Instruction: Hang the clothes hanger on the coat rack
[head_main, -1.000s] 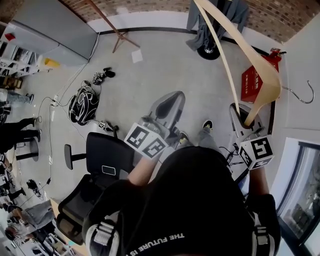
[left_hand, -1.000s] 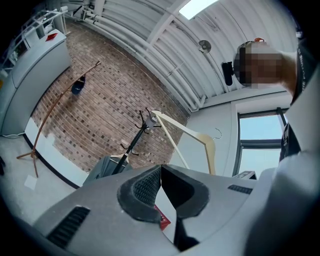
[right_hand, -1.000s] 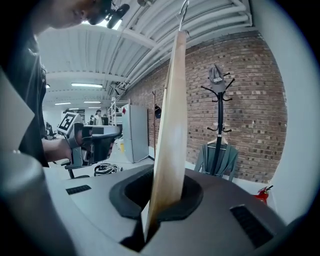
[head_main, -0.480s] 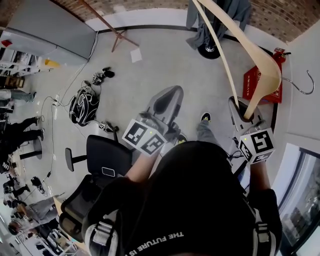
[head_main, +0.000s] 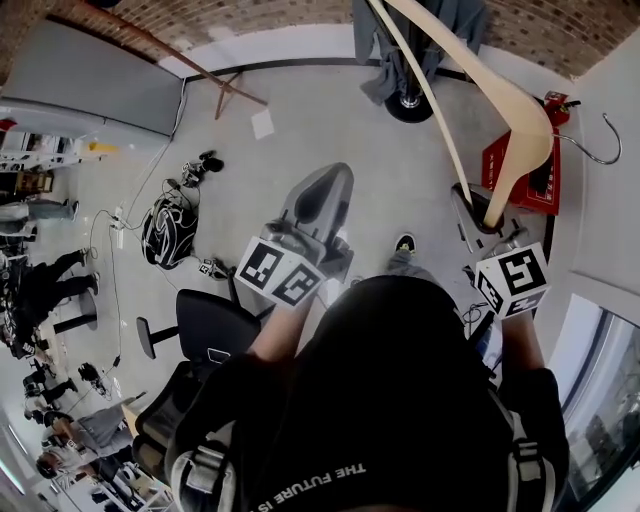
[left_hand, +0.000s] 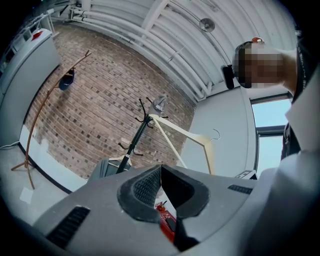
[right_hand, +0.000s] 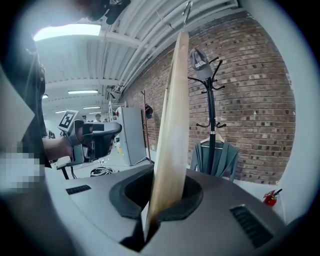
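Observation:
My right gripper (head_main: 478, 215) is shut on one end of a pale wooden clothes hanger (head_main: 520, 110), which rises from the jaws, and its metal hook (head_main: 590, 145) points right toward the white wall. In the right gripper view the hanger (right_hand: 172, 125) stands edge-on between the pads. The black coat rack (right_hand: 211, 115) stands ahead by the brick wall, with a cap (right_hand: 199, 61) on top and a grey garment (right_hand: 215, 157) hanging low. Its base (head_main: 408, 103) shows at the head view's top. My left gripper (head_main: 320, 195) is shut and holds nothing, left of the hanger (left_hand: 185, 134).
A red fire-extinguisher box (head_main: 530, 170) sits on the floor by the right wall. A black office chair (head_main: 205, 325) is at my left, with a bag and cables (head_main: 165, 215) beyond it. A wooden stand (head_main: 215, 85) and a grey cabinet (head_main: 90, 75) are far left.
Both grippers have moved a little forward toward the coat rack with the person's step. The hanger stays in the right gripper, and its hook sits higher in the view.

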